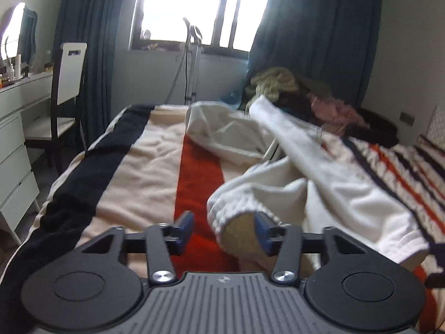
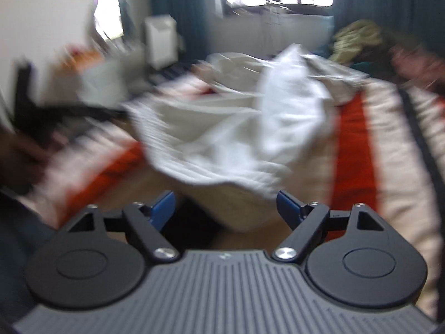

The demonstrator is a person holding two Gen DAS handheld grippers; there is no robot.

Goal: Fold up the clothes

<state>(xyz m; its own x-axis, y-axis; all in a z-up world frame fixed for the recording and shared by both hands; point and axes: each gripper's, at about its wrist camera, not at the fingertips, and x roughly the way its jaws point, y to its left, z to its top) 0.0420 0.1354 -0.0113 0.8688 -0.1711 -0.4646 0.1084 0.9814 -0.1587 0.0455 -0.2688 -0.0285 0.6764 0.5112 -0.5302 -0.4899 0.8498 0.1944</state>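
Lying crumpled on the striped cream, red and navy bed blanket (image 1: 144,167), white ribbed-cuff knit garment (image 1: 319,194), at one o'clock of left gripper (image 1: 224,229). Both sets of jaws wide, empty; right gripper (image 2: 225,206) at six o'clock of hem. Best: pinch cuff and hem, spread flat.

A garment (image 1: 319,183) lies on the bed (image 1: 144,167), clothes pile (image 1: 306,94) behind it, chair (image 1: 66,89) left.
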